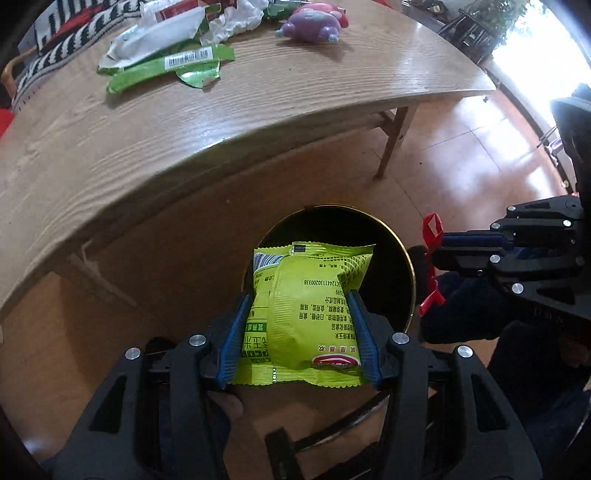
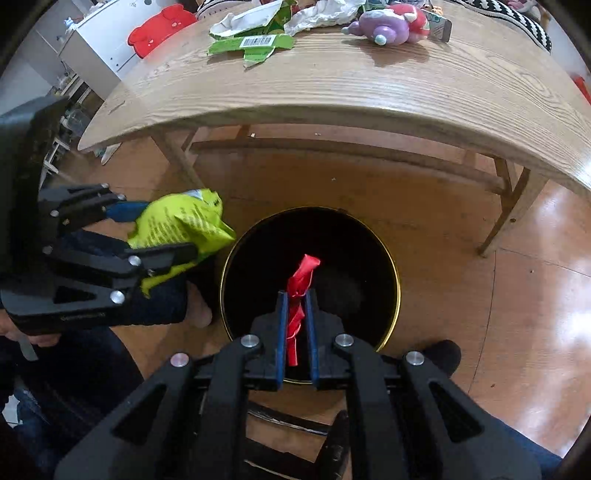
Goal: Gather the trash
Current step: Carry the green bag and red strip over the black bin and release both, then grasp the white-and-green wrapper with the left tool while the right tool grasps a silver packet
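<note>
My left gripper (image 1: 299, 299) is shut on a yellow-green snack packet (image 1: 306, 310), its blue pads pressing both sides, and points down over a black trash bin with a gold rim (image 1: 408, 258) on the floor. The right wrist view shows that packet (image 2: 181, 225) at the bin's left edge. My right gripper (image 2: 295, 295) is shut on a crumpled red wrapper (image 2: 301, 280) and hangs over the dark mouth of the bin (image 2: 395, 273). In the left wrist view the red wrapper (image 1: 432, 229) shows at the bin's right side.
A wooden table (image 2: 351, 85) stands behind the bin with torn green and white wrappers (image 2: 255, 40), crumpled white paper (image 2: 321, 14) and a purple toy (image 2: 384, 26) on it. The person's feet (image 2: 439, 354) stand beside the bin. A chair frame (image 2: 280, 417) lies below the grippers.
</note>
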A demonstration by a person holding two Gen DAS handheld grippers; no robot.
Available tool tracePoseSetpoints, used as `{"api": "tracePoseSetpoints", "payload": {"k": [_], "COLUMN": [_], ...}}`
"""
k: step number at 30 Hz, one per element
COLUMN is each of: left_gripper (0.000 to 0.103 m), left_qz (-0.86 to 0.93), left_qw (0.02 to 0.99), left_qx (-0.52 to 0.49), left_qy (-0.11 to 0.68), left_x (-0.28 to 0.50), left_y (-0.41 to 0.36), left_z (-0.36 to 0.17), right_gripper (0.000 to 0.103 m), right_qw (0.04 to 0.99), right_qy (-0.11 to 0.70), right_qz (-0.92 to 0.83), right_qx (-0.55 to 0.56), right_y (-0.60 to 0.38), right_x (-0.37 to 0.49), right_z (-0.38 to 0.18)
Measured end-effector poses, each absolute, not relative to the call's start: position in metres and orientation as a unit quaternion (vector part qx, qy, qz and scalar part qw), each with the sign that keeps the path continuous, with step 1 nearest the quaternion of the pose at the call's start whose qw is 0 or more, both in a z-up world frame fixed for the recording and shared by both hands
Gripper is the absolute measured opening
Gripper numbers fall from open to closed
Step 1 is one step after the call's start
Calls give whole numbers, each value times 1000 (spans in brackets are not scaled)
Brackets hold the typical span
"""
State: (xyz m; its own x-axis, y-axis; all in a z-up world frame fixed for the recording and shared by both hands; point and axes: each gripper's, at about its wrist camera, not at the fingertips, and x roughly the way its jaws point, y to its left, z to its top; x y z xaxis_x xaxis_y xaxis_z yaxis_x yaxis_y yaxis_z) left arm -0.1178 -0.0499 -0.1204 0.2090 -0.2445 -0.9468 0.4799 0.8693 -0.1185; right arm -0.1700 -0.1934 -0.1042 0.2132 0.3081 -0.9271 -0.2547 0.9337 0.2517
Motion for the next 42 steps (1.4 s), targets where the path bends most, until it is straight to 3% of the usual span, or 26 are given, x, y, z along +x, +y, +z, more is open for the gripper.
{"api": "tracePoseSetpoints", "payload": {"k": [11,13,14,15,16,23,33,37,42], "left_gripper": [55,67,77,81,81,81,96,96,96], "left_qz": [-242,-243,-242,-241,-239,-238,-159,-171,-209], "left_qw": [771,772,774,777,779,811,885,884,873], "left_qx": [88,83,81,80,81,64,45,47,95], "left_qy": [582,582,580,576,573,530,435,432,431], "left_x": [-120,-120,-120,-120,-120,-112,-5,48,72], "left_y": [-51,-53,-53,-51,-50,-40,5,2,1], "left_z": [-120,-117,-116,-112,-110,-76,11,11,-32], "right_gripper": [11,22,47,74,79,79,79,80,80], "right_qw": [776,777,780,784,789,820,879,868,840], "right_qy": [602,602,600,595,589,549,457,475,517], "right_qz": [182,177,173,170,168,153,103,99,108], "right_qx": [40,41,43,46,49,62,86,104,126], "right_y": [-196,-198,-200,-203,-203,-222,-271,-284,-294], "right_x": [-166,-165,-165,-165,-165,-155,-37,29,65], "right_z": [-105,-105,-104,-101,-99,-68,20,7,-48]}}
